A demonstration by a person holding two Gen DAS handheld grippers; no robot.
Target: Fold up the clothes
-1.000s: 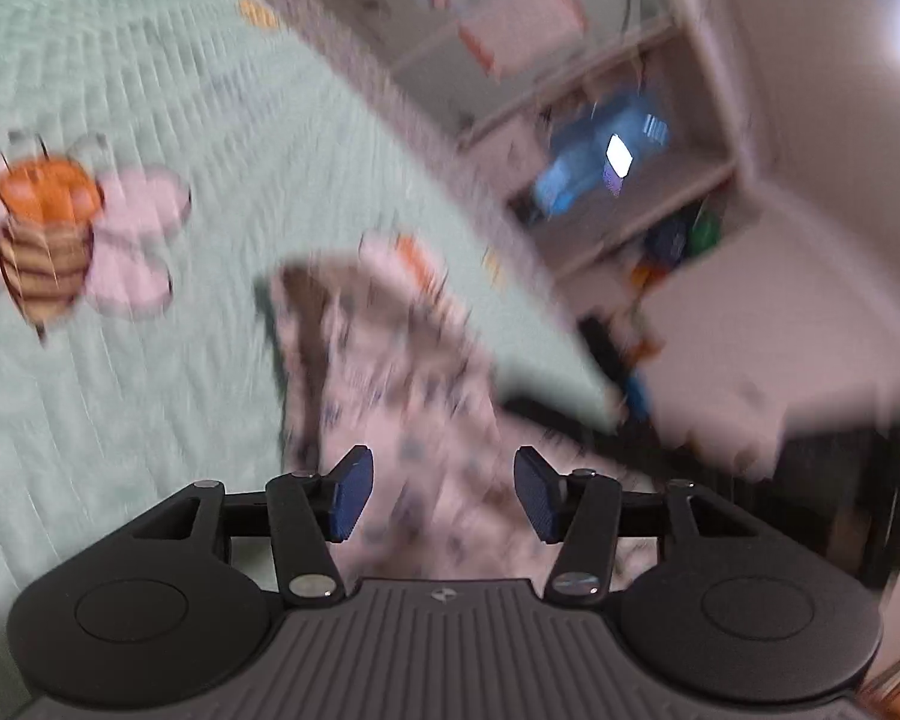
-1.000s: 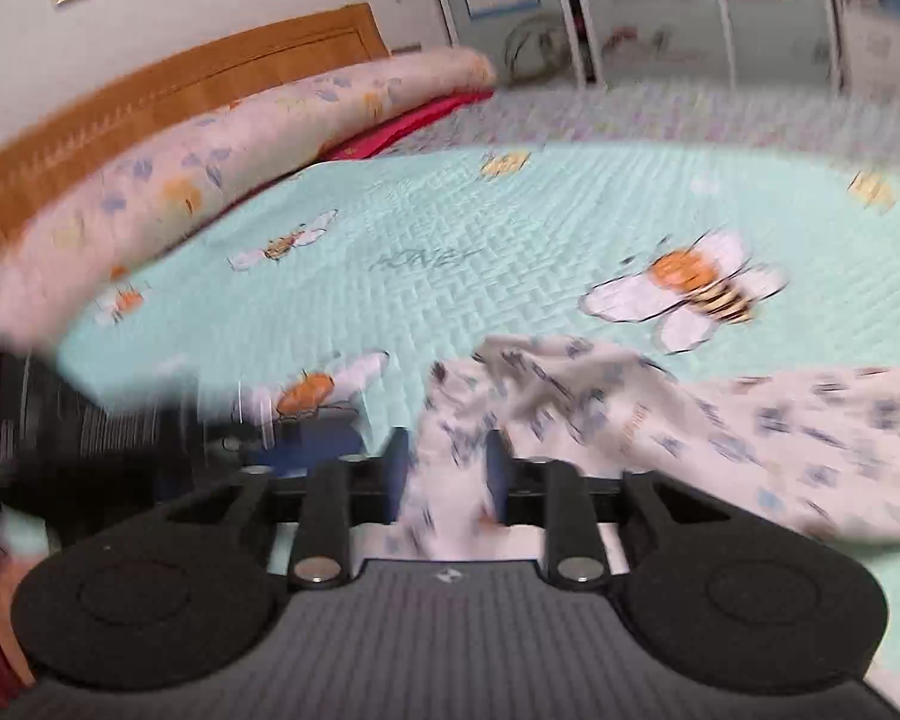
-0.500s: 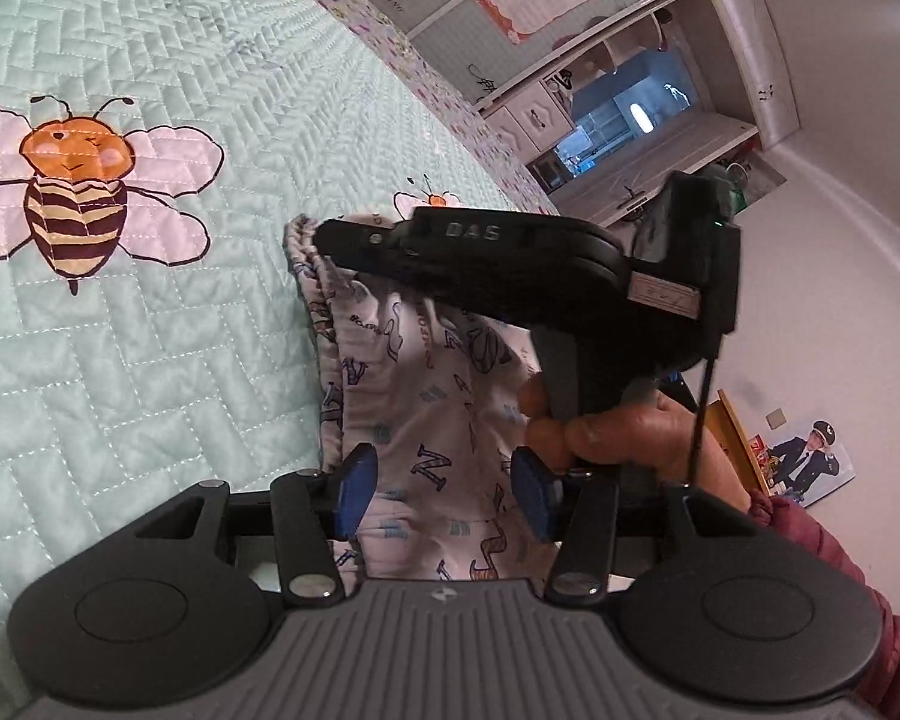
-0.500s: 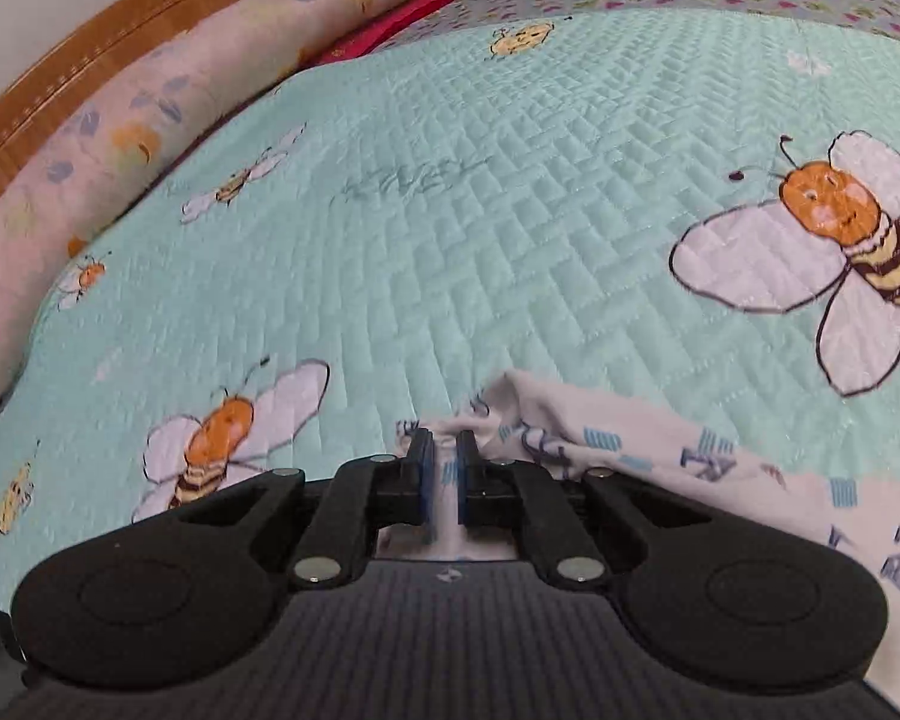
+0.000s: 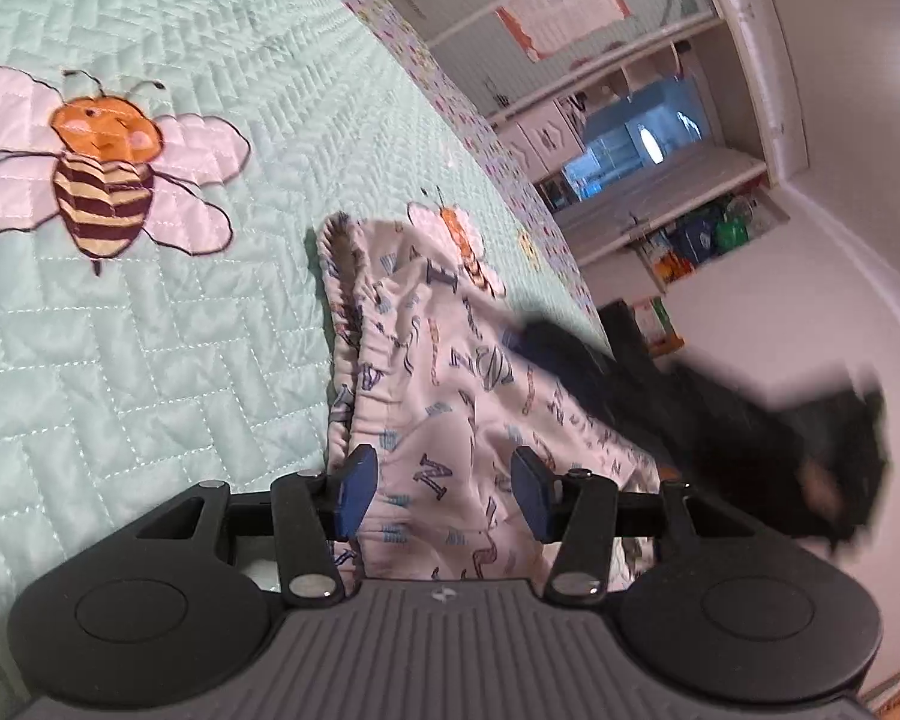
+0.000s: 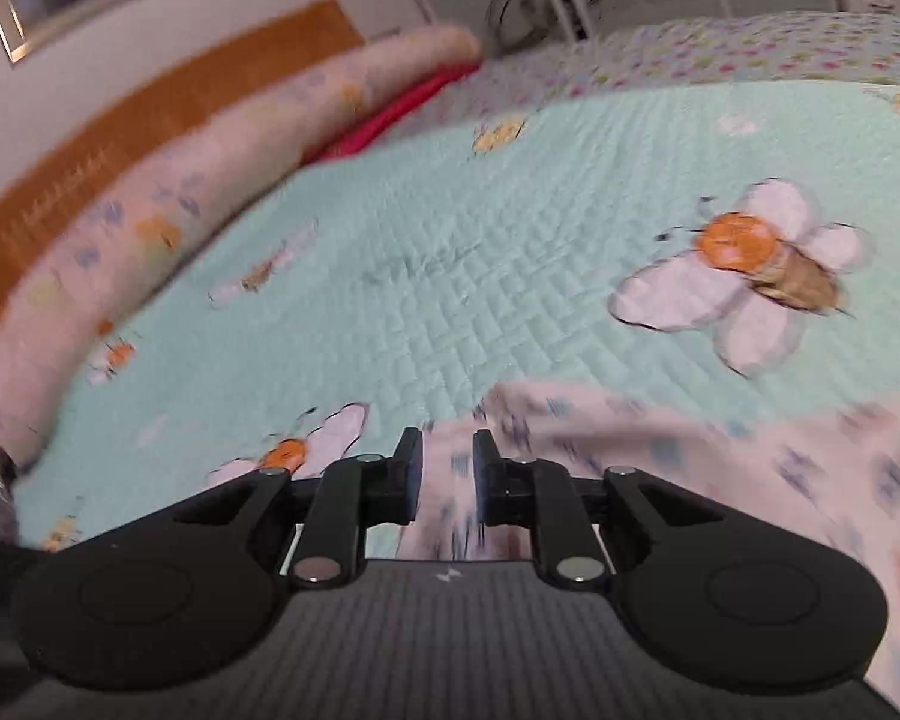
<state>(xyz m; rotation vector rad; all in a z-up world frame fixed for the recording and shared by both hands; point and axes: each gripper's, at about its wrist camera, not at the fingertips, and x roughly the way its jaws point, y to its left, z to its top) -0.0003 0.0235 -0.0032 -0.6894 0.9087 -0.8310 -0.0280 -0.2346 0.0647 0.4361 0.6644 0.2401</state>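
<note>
A white garment (image 5: 450,396) printed with blue letters lies crumpled on the mint bee-pattern bedspread (image 5: 180,360), its elastic waistband facing left. My left gripper (image 5: 444,483) hovers over its near end, open, with cloth below and between the blue pads. In the left wrist view the dark, blurred body of the right tool (image 5: 750,420) lies across the garment's right side. In the right wrist view the right gripper (image 6: 447,462) has its jaws opening; a blurred edge of the garment (image 6: 690,456) shows in the narrow gap, and the pads are not pressing on it.
A wooden headboard (image 6: 150,120), a long floral bolster (image 6: 210,180) and a red pillow (image 6: 402,114) line the far side of the bed. Shelves and cabinets (image 5: 660,150) stand beyond the bed's right edge. Bare bedspread (image 6: 450,240) stretches ahead of the right gripper.
The right gripper, shut on the garment's edge half a second ago, has parted its jaws and drawn back toward the garment's right side. The left gripper has stayed in place.
</note>
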